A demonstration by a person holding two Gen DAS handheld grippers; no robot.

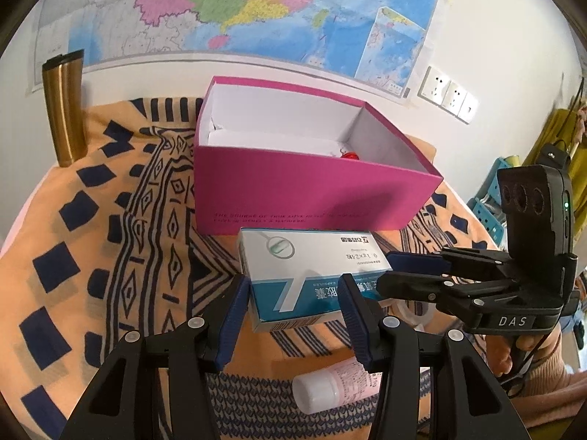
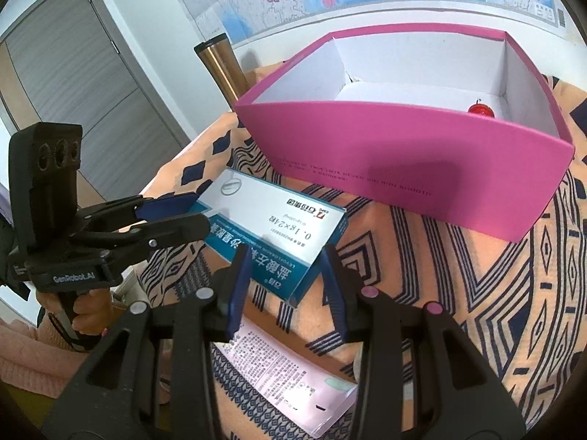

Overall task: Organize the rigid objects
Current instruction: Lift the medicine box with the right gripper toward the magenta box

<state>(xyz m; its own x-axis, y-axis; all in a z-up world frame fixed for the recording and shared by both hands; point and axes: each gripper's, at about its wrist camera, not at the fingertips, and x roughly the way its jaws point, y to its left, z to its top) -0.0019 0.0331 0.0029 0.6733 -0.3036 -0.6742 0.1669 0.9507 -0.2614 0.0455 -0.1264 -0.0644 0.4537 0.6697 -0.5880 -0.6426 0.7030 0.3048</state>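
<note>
A white and teal medicine box (image 1: pixel 293 256) hangs tilted just in front of the open pink box (image 1: pixel 312 198), a little above the patterned cloth. My left gripper (image 1: pixel 293 315) is shut on its near end, blue pads pressed against both sides. The right gripper (image 1: pixel 407 273) comes in from the right and clamps the box's right edge. Seen from the right wrist, the medicine box (image 2: pixel 279 227) sits between the right gripper's (image 2: pixel 286 293) pads, while the left gripper (image 2: pixel 172 218) holds its left end. A small red object (image 2: pixel 480 110) lies inside the pink box (image 2: pixel 422 161).
A gold tumbler (image 1: pixel 66 110) stands at the back left by the wall. A white bottle with a pink label (image 1: pixel 330 388) lies on the cloth below the left gripper, with a clear tape roll (image 1: pixel 414 310) nearby. A pink printed packet (image 2: pixel 286 370) lies under the right gripper.
</note>
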